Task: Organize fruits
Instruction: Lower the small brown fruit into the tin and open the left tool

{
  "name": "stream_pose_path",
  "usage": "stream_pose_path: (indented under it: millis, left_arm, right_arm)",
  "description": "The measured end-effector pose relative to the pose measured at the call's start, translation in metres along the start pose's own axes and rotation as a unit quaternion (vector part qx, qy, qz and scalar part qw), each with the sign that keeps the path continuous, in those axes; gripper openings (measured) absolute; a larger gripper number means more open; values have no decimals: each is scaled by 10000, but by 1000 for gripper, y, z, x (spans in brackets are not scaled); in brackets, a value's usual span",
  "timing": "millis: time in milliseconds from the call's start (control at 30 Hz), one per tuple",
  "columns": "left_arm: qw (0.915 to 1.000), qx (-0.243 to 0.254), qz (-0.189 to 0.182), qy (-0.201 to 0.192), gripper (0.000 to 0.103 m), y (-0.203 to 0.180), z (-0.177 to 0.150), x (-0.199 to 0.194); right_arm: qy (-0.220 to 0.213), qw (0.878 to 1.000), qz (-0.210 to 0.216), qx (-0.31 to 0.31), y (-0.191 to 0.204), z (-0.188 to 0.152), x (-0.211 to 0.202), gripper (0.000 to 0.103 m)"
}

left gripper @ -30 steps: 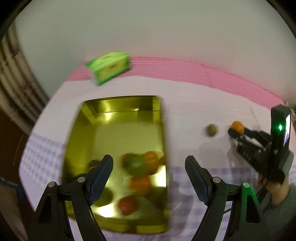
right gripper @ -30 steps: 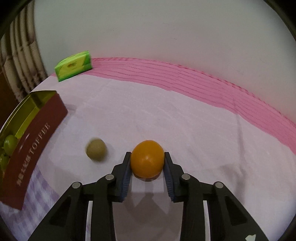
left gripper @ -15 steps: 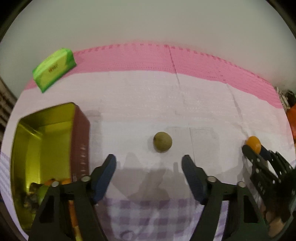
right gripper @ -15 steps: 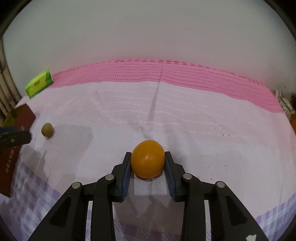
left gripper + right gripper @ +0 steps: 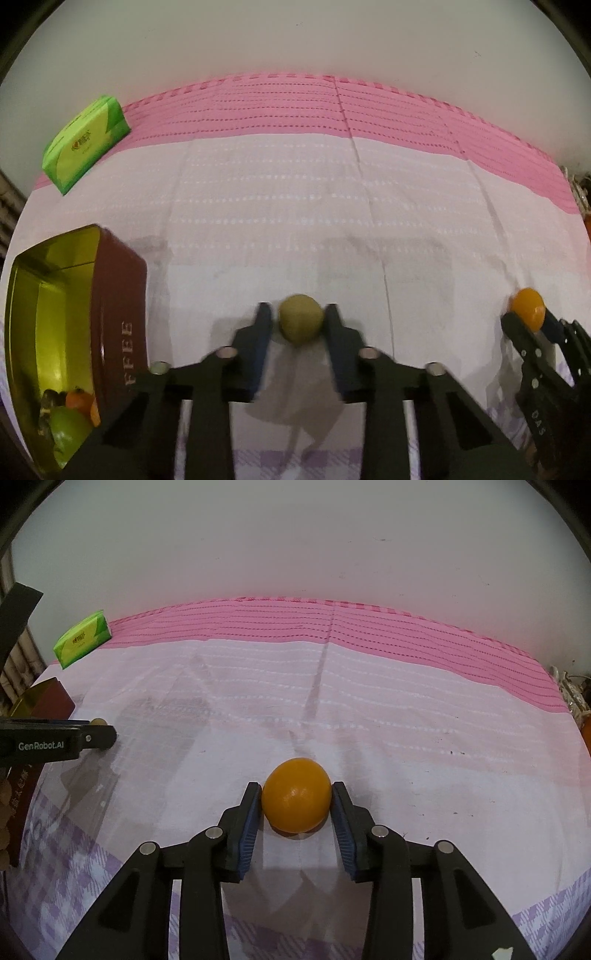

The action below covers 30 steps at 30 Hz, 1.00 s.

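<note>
My left gripper (image 5: 300, 320) is shut on a small olive-brown round fruit (image 5: 301, 318) on the white cloth; its fingers look motion-blurred. My right gripper (image 5: 296, 795) is shut on an orange (image 5: 297, 794) that rests on the cloth. The orange also shows at the right of the left wrist view (image 5: 527, 313), in the right gripper's tips. A dark red tin (image 5: 114, 295) with a gold inside stands at the left and holds several fruits, orange and green (image 5: 72, 415). In the right wrist view the left gripper (image 5: 92, 734) is at the far left with the brown fruit barely showing.
A green tissue pack (image 5: 85, 142) lies at the back left on the pink strip of cloth; it also shows in the right wrist view (image 5: 82, 638). A white wall rises behind the table. An orange object (image 5: 585, 731) sits at the right edge.
My left gripper swung right from over the tin to the brown fruit and closed on it. My right gripper stays shut on the orange and has turned to face the wall.
</note>
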<state>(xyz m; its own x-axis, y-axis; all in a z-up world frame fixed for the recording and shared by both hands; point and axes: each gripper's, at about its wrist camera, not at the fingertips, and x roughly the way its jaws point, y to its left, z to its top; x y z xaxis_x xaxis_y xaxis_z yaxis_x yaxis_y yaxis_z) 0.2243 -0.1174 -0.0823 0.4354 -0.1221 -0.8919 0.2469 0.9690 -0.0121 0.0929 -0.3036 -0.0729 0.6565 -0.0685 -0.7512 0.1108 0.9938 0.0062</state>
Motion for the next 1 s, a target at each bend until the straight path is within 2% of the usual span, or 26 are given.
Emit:
stream_pose_path:
  millis: [200, 533, 733, 1000]
  left_arm:
    - [9999, 151, 28, -9, 25, 1, -19, -13]
    - [9996, 82, -264, -104, 25, 15, -49, -61]
    - [9992, -176, -235, -257, 25, 50, -69, -95]
    - [9980, -543, 181, -254, 25, 111, -96, -117]
  right_arm:
    - [0, 10000, -3, -1, 0, 0, 0, 37]
    - [4, 10000, -22, -11, 0, 0, 0, 37]
    - [6, 10000, -33, -19, 0, 0, 0, 37]
    - [8, 10000, -53, -42, 1, 0, 2, 37]
